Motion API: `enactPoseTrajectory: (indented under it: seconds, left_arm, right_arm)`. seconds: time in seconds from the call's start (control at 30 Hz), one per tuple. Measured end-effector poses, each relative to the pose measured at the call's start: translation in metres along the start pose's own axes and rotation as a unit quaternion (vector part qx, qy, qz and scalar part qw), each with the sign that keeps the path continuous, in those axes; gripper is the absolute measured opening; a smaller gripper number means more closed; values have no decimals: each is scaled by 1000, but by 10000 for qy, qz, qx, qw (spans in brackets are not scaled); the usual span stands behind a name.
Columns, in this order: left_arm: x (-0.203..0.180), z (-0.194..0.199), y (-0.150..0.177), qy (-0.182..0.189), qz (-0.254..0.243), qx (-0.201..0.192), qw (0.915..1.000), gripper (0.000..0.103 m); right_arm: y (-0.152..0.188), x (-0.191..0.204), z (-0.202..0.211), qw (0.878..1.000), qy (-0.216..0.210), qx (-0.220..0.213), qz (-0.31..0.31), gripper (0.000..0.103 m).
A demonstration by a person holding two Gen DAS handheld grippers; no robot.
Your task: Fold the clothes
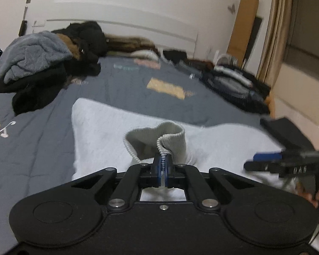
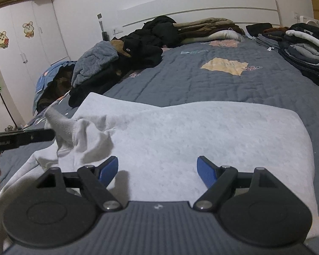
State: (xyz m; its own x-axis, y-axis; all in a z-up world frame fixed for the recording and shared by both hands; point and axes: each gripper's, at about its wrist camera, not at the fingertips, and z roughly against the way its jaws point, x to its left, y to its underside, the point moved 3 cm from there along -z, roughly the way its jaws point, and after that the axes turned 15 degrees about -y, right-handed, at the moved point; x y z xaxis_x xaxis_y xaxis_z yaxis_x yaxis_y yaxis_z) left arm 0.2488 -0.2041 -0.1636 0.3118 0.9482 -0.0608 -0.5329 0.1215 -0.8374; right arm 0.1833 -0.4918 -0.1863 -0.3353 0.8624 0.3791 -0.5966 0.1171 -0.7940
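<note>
A light grey sweatshirt (image 1: pixel 108 131) lies spread on the bed's grey quilt (image 1: pixel 127 80). My left gripper (image 1: pixel 163 163) is shut on the ribbed cuff (image 1: pixel 159 136) of its sleeve, which stands up and curls above the blue pads. In the right wrist view the same cuff (image 2: pixel 55 121) is pinched at the tip of the left gripper (image 2: pixel 50 135), lifted off the sweatshirt (image 2: pixel 202 131). My right gripper (image 2: pixel 157 165) hovers open over the garment's near part with nothing between its blue pads. It also shows at the right edge as the right gripper (image 1: pixel 255 161).
A loose heap of dark and grey clothes (image 1: pixel 36 63) sits at the bed's far left. A stack of folded clothes (image 2: pixel 304 46) lies at the far right by the white headboard (image 2: pixel 202 8). A white wardrobe (image 2: pixel 21 42) stands left. A hand (image 1: pixel 316 193) holds the right gripper.
</note>
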Motion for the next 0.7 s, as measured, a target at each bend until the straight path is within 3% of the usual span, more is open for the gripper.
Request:
enactPoseTrajectory:
  seconds: [0.1,0.2,0.27,0.4,0.47,0.5,0.57,0.63,0.7]
  left_arm:
    - [21,11,-6,12,196,27,9998,2]
    - [42,25,-13,402,570,-86,9975,2]
    - [42,28,-16,520,467,-37,9975,2]
    - [26,17,-1,405,-531,845,9942,2]
    - [26,11,7,154,-637,1103,9917,4]
    - [30,10,6,78,-492,1169,9919,5]
    - [36,14,-3,-41,-125,1165,9931,18]
    - [40,23,-14,38,283,1071,9938,29]
    - [40,27,-19,247,850,1122,9897,30]
  right_arm:
    - [-1,-1,-2,10000,-16,4,-31,81]
    - [-1,-2,-4,9999,-69,-8,-93,81]
    - [-2,-1,-5,9998,-164,0,-122,81]
    - [-1,8,-7,9989,-463,0,-96,81]
    - [1,16,-11,9985,-553,60,0,81]
    - [3,20,-14,9984,-554,99,56,81]
    - [7,27,-20,9981,-558,177,167,81]
    - [10,30,-25,9980,-544,232,205,81]
    - [10,31,-27,9980,-549,252,208,81]
